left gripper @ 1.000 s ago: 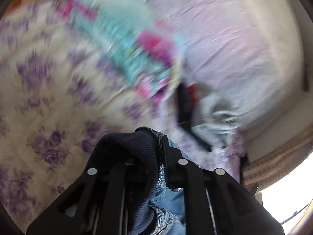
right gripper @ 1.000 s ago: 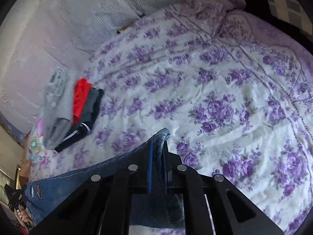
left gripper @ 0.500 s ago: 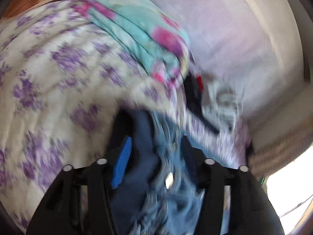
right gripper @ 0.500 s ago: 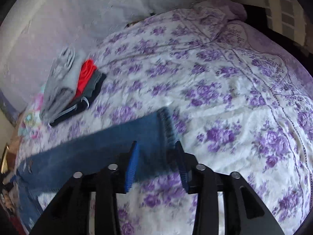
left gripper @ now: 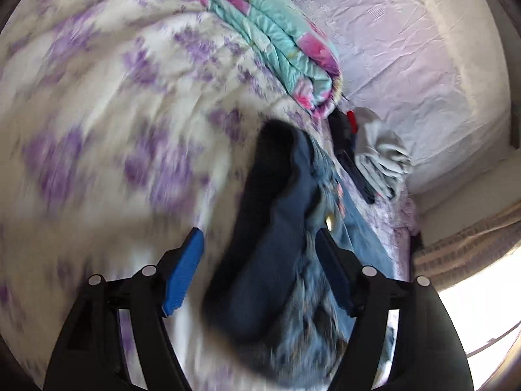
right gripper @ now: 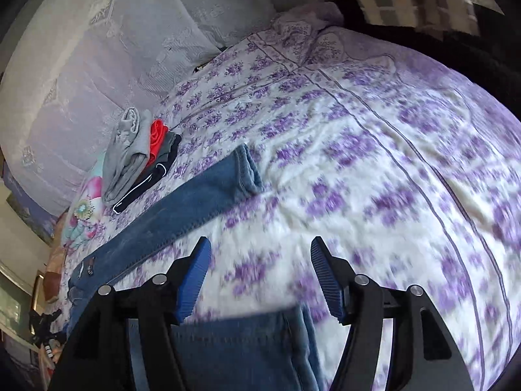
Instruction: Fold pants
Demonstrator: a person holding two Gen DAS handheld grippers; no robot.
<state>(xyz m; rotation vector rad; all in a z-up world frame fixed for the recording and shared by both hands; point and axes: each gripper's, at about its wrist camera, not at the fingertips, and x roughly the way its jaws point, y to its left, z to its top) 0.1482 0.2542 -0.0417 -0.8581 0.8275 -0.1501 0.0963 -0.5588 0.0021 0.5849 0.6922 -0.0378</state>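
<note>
the blue jeans (right gripper: 192, 205) lie on the bed, stretched flat in a long line, with the leg hem toward the middle of the bed and the waist part toward the left edge of the right wrist view. in the left wrist view the waist end of the jeans (left gripper: 280, 244) is bunched up, with the dark inner side showing and a metal button visible, and it sits between the two fingers but it is blurred, so i cannot tell if the cloth touches them. the left gripper (left gripper: 260, 270) has its blue pads spread wide apart and holds nothing. the right gripper (right gripper: 259, 280) is also spread wide, above the bedspread, and a strip of blue denim shows under its base. the bedspread (right gripper: 374, 150) is white with purple flowers. just beside the jeans leg is a small pile of folded clothes (right gripper: 136, 156), grey, red and black. a turquoise and pink quilt (left gripper: 276, 42) lies folded near the edge of the bed. a pale lilac headboard (right gripper: 65, 75) stands behind the pile.
</note>
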